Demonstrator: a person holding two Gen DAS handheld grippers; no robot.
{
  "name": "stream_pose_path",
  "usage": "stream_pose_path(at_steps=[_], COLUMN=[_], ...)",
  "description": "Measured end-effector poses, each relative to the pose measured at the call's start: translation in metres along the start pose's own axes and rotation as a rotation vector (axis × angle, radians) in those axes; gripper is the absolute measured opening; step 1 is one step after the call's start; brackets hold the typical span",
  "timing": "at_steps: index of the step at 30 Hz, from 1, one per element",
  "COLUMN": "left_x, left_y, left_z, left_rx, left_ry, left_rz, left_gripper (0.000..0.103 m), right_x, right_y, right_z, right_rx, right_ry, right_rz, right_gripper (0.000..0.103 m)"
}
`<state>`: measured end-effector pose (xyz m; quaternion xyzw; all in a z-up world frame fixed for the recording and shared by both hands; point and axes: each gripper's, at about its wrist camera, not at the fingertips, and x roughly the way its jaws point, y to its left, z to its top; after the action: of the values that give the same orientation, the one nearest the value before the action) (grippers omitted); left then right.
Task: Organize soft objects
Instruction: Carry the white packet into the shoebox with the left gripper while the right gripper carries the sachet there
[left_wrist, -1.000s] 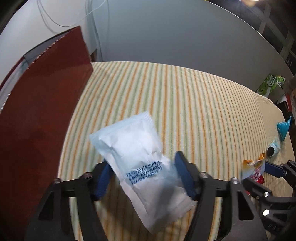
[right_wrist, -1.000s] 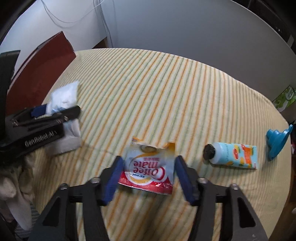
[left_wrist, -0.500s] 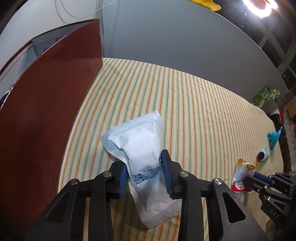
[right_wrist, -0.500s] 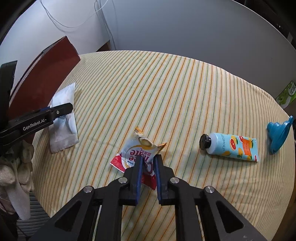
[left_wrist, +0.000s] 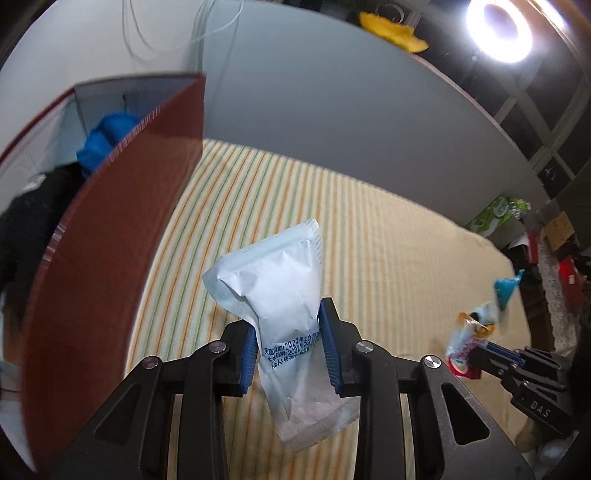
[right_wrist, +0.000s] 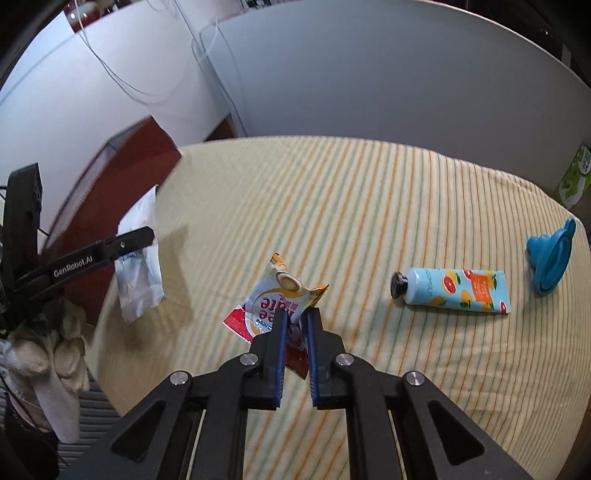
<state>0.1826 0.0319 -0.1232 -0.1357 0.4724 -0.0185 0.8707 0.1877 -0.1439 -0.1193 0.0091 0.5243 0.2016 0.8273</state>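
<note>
**Two packets gripped over the striped cloth**

Above the striped tablecloth (right_wrist: 369, 206), the left gripper (left_wrist: 288, 345) is pinching a white sachet (left_wrist: 273, 288) between its blue pads, beside the red box (left_wrist: 110, 236). The right gripper (right_wrist: 293, 332), nearly closed, is clamping a coffee creamer packet (right_wrist: 273, 299). A tube (right_wrist: 454, 290) and blue funnel (right_wrist: 550, 254) are lying on the cloth.

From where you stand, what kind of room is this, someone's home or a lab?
Most likely a lived-in home, not a lab. A striped cloth covers the surface, everyday items lie on it, such as a hand cream tube and a Coffee mate sachet, and a ring light shines above cluttered shelves.
</note>
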Motion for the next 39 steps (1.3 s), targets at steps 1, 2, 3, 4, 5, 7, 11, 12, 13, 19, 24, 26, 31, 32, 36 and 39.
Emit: stream_pose_path(at_steps=[1,2,3,4,5,7,11,12,13,19,24,26,31,32,36,39], left_x=[-0.009,-0.015,-0.023,-0.032,-0.039,-0.059,-0.086,-0.092,-0.098,-0.129,-0.145,-0.147,-0.143,-0.142,-0.136,-0.133], left_y=[-0.001,-0.002,-0.002,-0.001,0.0,0.004,0.018,0.028,0.034,0.073,0.099,0.107,0.117,0.118,0.125,0.126], left_z=[0.002,0.004,0.005,0.007,0.008,0.011,0.015,0.018,0.02,0.029,0.027,0.028,0.025,0.025,0.024,0.022], left_rx=[0.008,0.015,0.023,0.027,0.031,0.034,0.039,0.035,0.03,0.015,-0.001,-0.012,-0.014,-0.017,-0.032,-0.027], left_ry=[-0.014,-0.025,-0.039,-0.053,-0.063,-0.086,-0.126,-0.141,-0.151,-0.199,-0.218,-0.22,-0.209,-0.203,-0.191,-0.183], left_rz=[-0.005,-0.009,-0.011,-0.014,-0.015,-0.019,-0.012,-0.006,0.0,0.066,0.102,0.103,0.111,0.108,0.094,0.085], left_gripper=[0.029,0.029,0.029,0.029,0.029,0.029,0.029,0.029,0.029,0.029,0.029,0.029,0.029,0.029,0.029,0.029], right_x=[-0.007,-0.011,-0.017,-0.023,-0.027,-0.037,-0.05,-0.049,-0.05,-0.051,-0.043,-0.037,-0.016,-0.014,0.007,0.022], right_y=[0.002,0.005,0.01,0.015,0.02,0.031,0.055,0.064,0.075,0.122,0.164,0.184,0.232,0.237,0.263,0.276], right_z=[0.002,0.004,0.007,0.011,0.013,0.022,0.04,0.046,0.053,0.091,0.122,0.135,0.158,0.161,0.176,0.185], right_rx=[-0.003,-0.008,-0.017,-0.029,-0.038,-0.059,-0.096,-0.103,-0.111,-0.162,-0.204,-0.224,-0.278,-0.283,-0.306,-0.314], right_ry=[-0.013,-0.023,-0.035,-0.05,-0.063,-0.087,-0.124,-0.133,-0.142,-0.167,-0.178,-0.177,-0.161,-0.159,-0.135,-0.118], right_rz=[0.012,0.02,0.03,0.036,0.041,0.064,0.098,0.105,0.116,0.172,0.206,0.216,0.227,0.227,0.235,0.24], right_gripper=[0.009,0.009,0.009,0.009,0.009,0.009,0.009,0.009,0.009,0.009,0.009,0.009,0.009,0.009,0.009,0.009])
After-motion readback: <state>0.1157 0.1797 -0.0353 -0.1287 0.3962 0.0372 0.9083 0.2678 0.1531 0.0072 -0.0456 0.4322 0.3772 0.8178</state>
